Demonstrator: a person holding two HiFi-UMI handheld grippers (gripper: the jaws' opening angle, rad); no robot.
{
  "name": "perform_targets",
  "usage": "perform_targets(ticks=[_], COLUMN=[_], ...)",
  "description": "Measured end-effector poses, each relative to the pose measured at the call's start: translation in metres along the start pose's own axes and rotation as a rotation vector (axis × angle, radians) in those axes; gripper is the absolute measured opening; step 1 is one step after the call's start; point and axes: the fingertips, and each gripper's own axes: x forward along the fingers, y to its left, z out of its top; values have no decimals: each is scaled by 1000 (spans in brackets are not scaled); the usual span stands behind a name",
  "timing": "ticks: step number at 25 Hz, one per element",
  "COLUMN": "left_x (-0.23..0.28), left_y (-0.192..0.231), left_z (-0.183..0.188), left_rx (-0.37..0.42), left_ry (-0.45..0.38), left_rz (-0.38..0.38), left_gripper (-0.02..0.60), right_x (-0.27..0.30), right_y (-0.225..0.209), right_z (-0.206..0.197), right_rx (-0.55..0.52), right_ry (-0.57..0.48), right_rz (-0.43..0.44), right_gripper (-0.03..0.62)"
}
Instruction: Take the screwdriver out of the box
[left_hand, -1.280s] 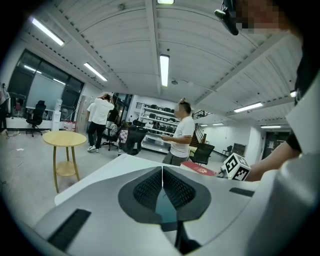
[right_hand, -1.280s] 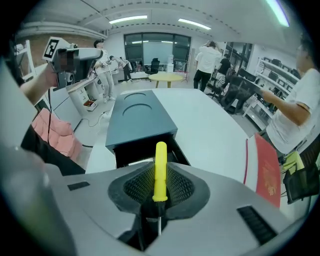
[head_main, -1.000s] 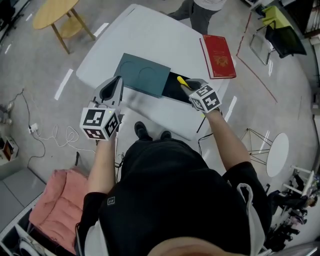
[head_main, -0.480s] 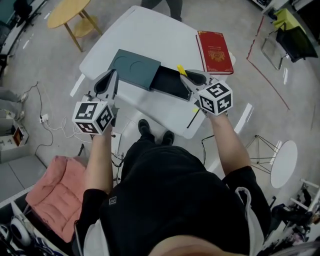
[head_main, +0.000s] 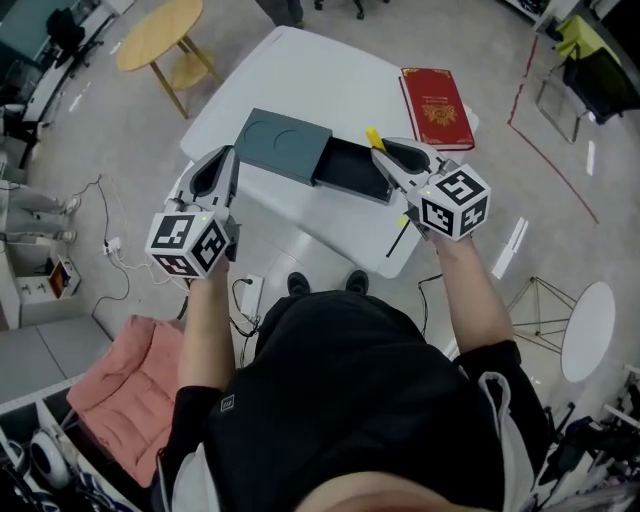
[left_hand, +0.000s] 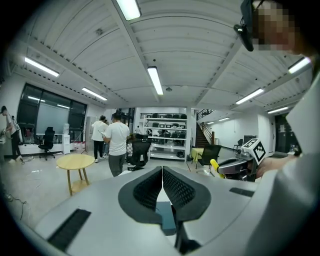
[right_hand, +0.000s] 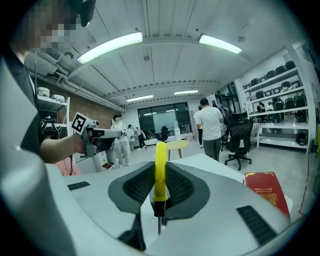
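Note:
The yellow-handled screwdriver (right_hand: 160, 167) stands upright between the pads of my right gripper (right_hand: 160, 186), which is shut on it, its thin metal shaft pointing down. From the head view, the right gripper (head_main: 386, 152) hovers above the right end of the box's open dark tray (head_main: 350, 170), and the screwdriver's handle (head_main: 373, 137) pokes out past its tips. The teal box (head_main: 283, 146) lies on the white table (head_main: 310, 80). My left gripper (head_main: 226, 160) is shut and empty, raised off the table's left edge. The left gripper view has the left gripper (left_hand: 162, 172) with a strip of the box (left_hand: 165, 219) below it.
A red book (head_main: 438, 108) lies at the table's far right corner. A round wooden side table (head_main: 162, 22) stands on the floor beyond the left side. People stand in the background (left_hand: 117, 142). A pink cushion (head_main: 110, 390) lies on the floor at my left.
Both grippers have risen. The right one has come up off the tray with the screwdriver in it and levelled out; the left has lifted away from the box.

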Motion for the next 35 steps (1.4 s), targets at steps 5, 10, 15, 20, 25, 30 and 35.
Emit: perform_targets(ticks=[5, 10, 15, 20, 25, 30, 35], left_x=[-15, -28, -32, -34, -30, -30, -26], left_y=[10, 24, 32, 38, 42, 46, 49], left_z=[8, 12, 14, 17, 21, 20, 20], left_rx=[25, 16, 16, 33, 39, 34, 17], left_ry=[-13, -24, -41, -55, -67, -66, -91], left_rz=[-14, -30, -37, -35, -36, -38, -25], left_gripper=[18, 18, 18, 18, 18, 18, 18], right_x=[-7, -10, -11, -7, 0, -1, -1], right_y=[19, 39, 52, 59, 60, 59, 55], right_z=[26, 46, 64, 72, 72, 76, 79], right_rx=[70, 72, 57, 78, 91, 88, 81], right_ry=[-124, -179, -238, -302, -314, -327, -337], right_rz=[30, 30, 39, 57, 55, 39, 8], right_gripper=[81, 81, 81, 81, 81, 81, 80])
